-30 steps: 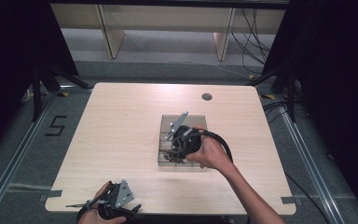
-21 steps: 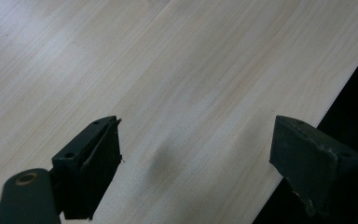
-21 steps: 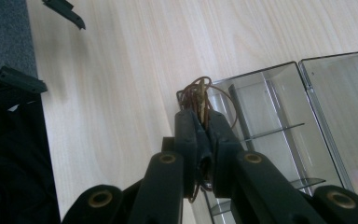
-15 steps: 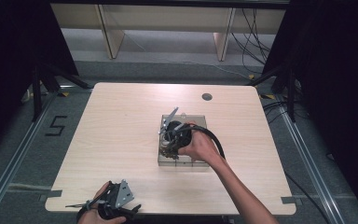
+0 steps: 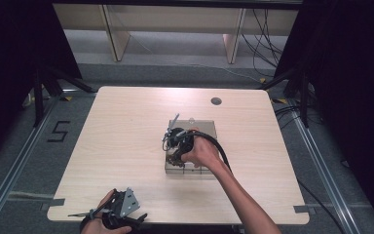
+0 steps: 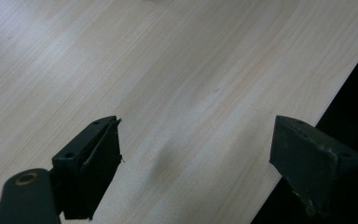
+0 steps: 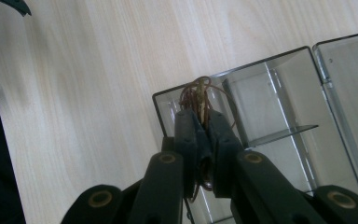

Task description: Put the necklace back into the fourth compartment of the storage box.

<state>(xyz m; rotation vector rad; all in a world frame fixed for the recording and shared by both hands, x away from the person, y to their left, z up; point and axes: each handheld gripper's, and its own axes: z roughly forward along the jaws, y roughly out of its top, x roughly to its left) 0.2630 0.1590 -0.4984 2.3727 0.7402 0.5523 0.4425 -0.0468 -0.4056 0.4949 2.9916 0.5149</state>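
High overhead view forward-down; two close gripper views sharing the table (image 5: 126, 146).

Pale wood-grain table (image 5: 126, 146), clear box (image 7: 279, 98)

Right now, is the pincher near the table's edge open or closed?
Open. The left gripper has its jaws spread wide apart, with nothing but bare table showing between them.

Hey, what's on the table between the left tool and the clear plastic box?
Nothing: in the high view, bare wooden table runs from the left tool at the near edge to the clear box, where the right tool works.
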